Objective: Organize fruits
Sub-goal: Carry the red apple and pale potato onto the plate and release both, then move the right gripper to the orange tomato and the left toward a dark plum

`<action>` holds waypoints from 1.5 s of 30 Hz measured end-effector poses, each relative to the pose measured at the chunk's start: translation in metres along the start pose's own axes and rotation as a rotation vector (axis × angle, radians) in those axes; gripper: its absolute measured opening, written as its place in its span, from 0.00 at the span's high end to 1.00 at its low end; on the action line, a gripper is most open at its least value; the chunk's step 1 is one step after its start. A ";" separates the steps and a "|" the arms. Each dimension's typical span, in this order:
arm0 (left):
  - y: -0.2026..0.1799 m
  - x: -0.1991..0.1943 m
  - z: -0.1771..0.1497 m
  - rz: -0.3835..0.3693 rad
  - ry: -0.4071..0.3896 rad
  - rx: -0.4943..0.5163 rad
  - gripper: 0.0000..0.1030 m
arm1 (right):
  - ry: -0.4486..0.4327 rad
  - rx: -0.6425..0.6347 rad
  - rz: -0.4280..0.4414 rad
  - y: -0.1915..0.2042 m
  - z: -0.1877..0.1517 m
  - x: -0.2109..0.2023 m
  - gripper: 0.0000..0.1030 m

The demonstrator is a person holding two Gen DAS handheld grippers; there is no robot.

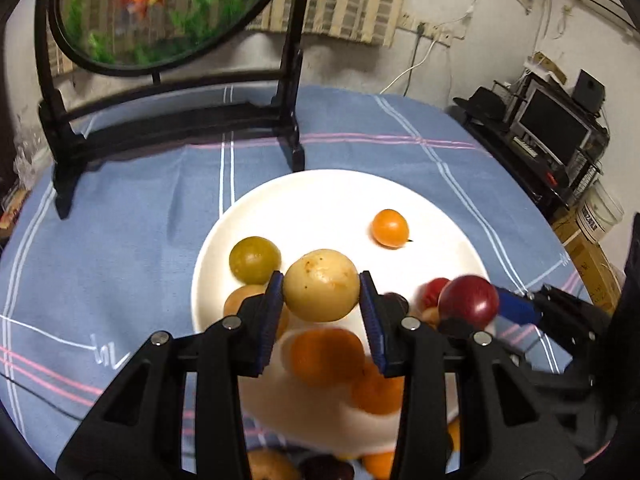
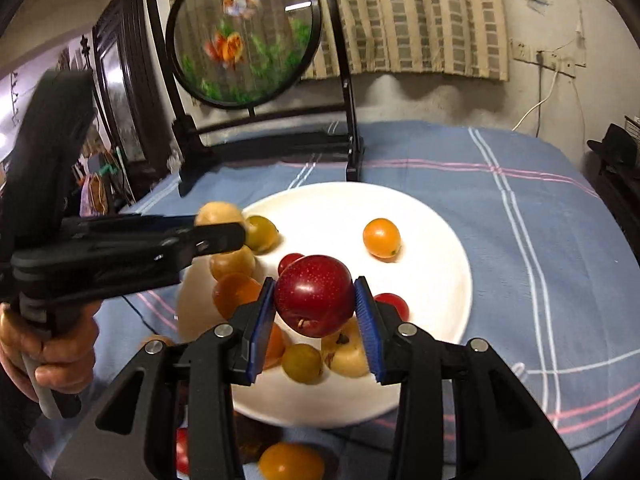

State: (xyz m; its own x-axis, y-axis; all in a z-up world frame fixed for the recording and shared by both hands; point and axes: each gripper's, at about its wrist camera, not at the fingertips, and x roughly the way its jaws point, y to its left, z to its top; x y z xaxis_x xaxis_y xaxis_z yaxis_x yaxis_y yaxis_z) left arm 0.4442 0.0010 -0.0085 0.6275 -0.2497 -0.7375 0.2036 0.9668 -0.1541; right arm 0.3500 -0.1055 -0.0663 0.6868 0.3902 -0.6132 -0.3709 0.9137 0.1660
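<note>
Both grippers loaded and over the white plate (image 2: 436, 240). Left gripper (image 1: 321, 292) has its fingers (image 1: 269, 312) clamped on a pale yellow round fruit (image 1: 321, 284), held above the plate's left half. Right gripper (image 2: 315, 300) has its fingers (image 2: 370, 320) clamped on a dark red plum (image 2: 314, 294), above the plate's near-middle. Neither fruit touches the plate.

Step in hand looks like carry-to-place:
- Plate's far right is nearly bare: only one orange fruit (image 2: 381, 237) there. Near and left parts are crowded with yellow, orange and small red fruits. I'd aim for the bare patch.
- Lower until the fruit rests on the plate before letting go; everything here is round and will roll on glazed ceramic.
- The two grippers sit just beside each other, so place one at a time to avoid a clash.
- Don't squeeze harder: plum skin is smooth and glossy and likely bruises. The ribbed blue pads should grip enough.

Materials: plate is shallow, smooth and glossy, with a low rim. Yellow fruit is matte with brown specks. Plum is shiny with a stem dimple facing down. More fruit lies on the checked blue cloth (image 1: 120, 240) off the plate's near edge. Surface under the cloth is soft-looking, so rolling is damped there but not on the plate.
</note>
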 end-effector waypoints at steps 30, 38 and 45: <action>0.034 -0.096 -0.123 0.157 -0.140 -0.124 0.02 | -0.002 0.050 0.076 0.018 -0.058 -0.063 0.39; 0.047 -0.108 -0.125 0.188 -0.145 -0.215 0.02 | 0.102 0.004 -0.036 0.025 -0.072 -0.056 0.39; 0.051 -0.110 -0.126 0.203 -0.140 -0.213 0.02 | 0.142 -0.056 -0.048 0.030 -0.082 -0.051 0.39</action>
State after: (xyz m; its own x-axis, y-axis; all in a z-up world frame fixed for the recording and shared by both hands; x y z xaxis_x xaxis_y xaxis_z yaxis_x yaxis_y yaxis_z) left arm 0.2910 0.0844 -0.0176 0.7394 -0.0417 -0.6720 -0.0883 0.9835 -0.1582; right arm 0.2526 -0.1076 -0.0939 0.6109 0.3229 -0.7229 -0.3766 0.9217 0.0934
